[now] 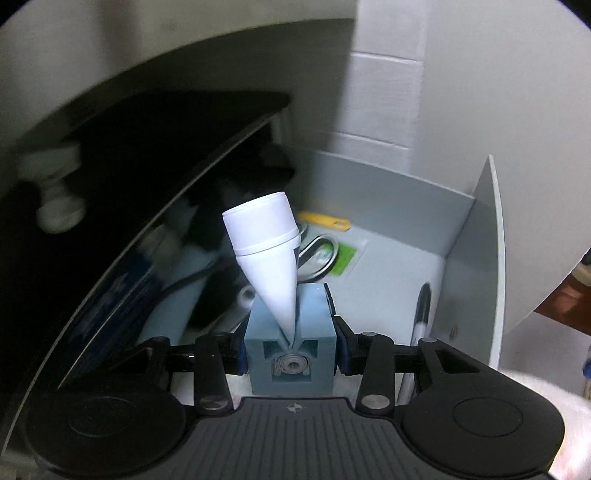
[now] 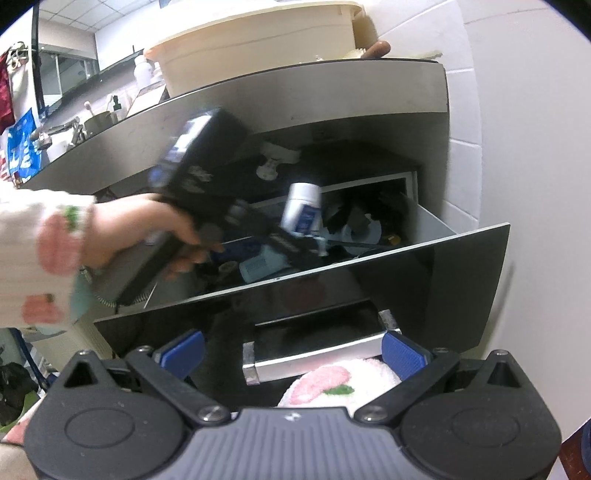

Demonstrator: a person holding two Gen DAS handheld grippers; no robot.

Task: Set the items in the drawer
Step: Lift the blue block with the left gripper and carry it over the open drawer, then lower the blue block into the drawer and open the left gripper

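White tiled wall backs the open grey drawer (image 1: 480, 236), already cluttered. Left gripper (image 1: 291, 332) clenches a white squeeze tube (image 1: 266, 251) above it, unreleased; right gripper (image 2: 291, 350) gapes empty.

White tiled wall (image 2: 461, 122) at right; grey counter (image 2: 258, 96) carries a cream tub (image 2: 251, 44); panelled ceiling (image 2: 85, 18) overhead.

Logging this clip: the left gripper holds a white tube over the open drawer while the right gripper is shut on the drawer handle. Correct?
Not quite. The right gripper is open and holds nothing, as the right wrist view shows. The left gripper does hold the white tube over the open drawer.
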